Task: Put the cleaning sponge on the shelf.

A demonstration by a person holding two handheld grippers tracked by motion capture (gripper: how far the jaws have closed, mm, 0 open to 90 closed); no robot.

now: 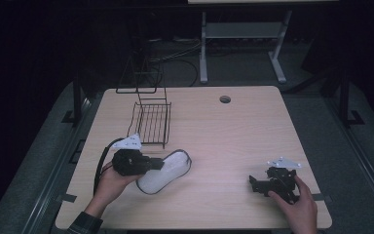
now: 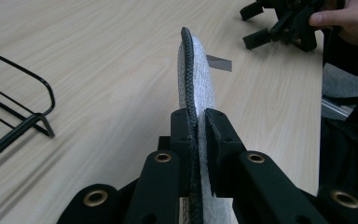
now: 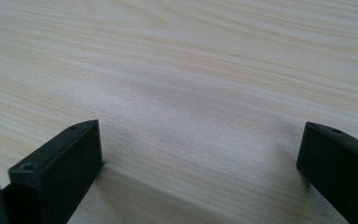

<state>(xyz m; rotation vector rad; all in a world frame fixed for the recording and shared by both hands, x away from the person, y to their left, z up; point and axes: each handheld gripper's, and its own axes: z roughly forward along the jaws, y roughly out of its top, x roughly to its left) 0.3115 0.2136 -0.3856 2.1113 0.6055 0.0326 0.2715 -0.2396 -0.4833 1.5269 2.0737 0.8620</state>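
- The left gripper (image 2: 196, 122) has its two black jaws pinched on the dark braided rim of a flat white oval felt insole (image 2: 200, 79), which it holds on edge.
- In the high view the insole (image 1: 168, 170) sits at the front left of the pale wood-grain table (image 1: 253, 131), just before a black wire rack (image 1: 151, 122).
- The right gripper (image 1: 257, 183), with jaws spread wide over bare wood, rests at the front right in the person's right hand (image 1: 299, 207).
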